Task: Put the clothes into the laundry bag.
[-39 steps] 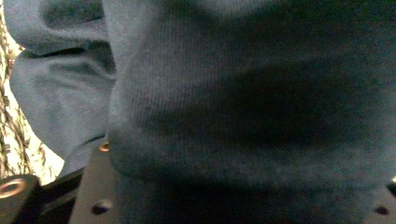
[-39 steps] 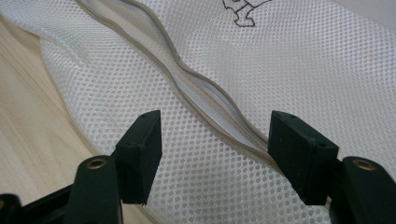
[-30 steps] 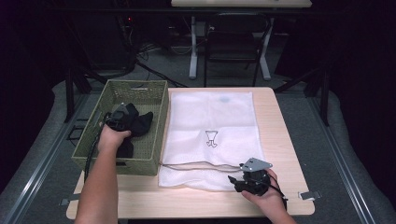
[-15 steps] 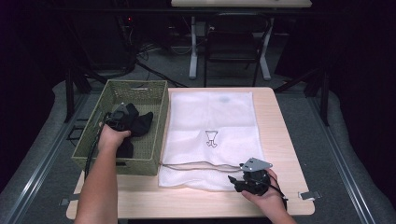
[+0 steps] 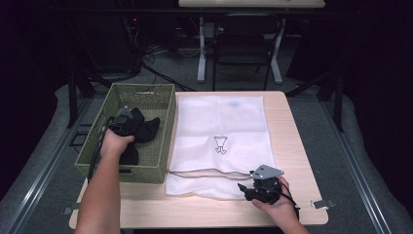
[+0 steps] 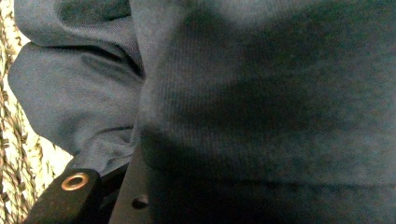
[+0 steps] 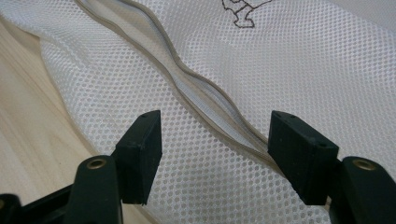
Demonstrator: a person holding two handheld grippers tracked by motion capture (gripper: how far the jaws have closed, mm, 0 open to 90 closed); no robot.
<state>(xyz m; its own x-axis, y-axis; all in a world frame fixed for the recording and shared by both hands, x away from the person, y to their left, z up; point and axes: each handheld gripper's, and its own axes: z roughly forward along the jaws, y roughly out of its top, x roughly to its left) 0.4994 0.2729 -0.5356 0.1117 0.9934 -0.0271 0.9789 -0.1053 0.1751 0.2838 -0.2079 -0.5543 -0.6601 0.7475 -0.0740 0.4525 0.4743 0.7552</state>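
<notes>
— Okay, left gripper?
— Down in the green basket, buried in dark cloth; jaws hidden, can't tell.
— Right gripper?
— Jaws spread over the white mesh bag zipper, on the table.

left tool jaws buried in dark cloth, state unclear

Left forearm extends forward over the basket; left hand holds the left gripper inside it, buried in dark cloth, jaw state not readable. Right hand holds the right gripper well right of the basket, jaws spread wide, gripping nothing.
</notes>
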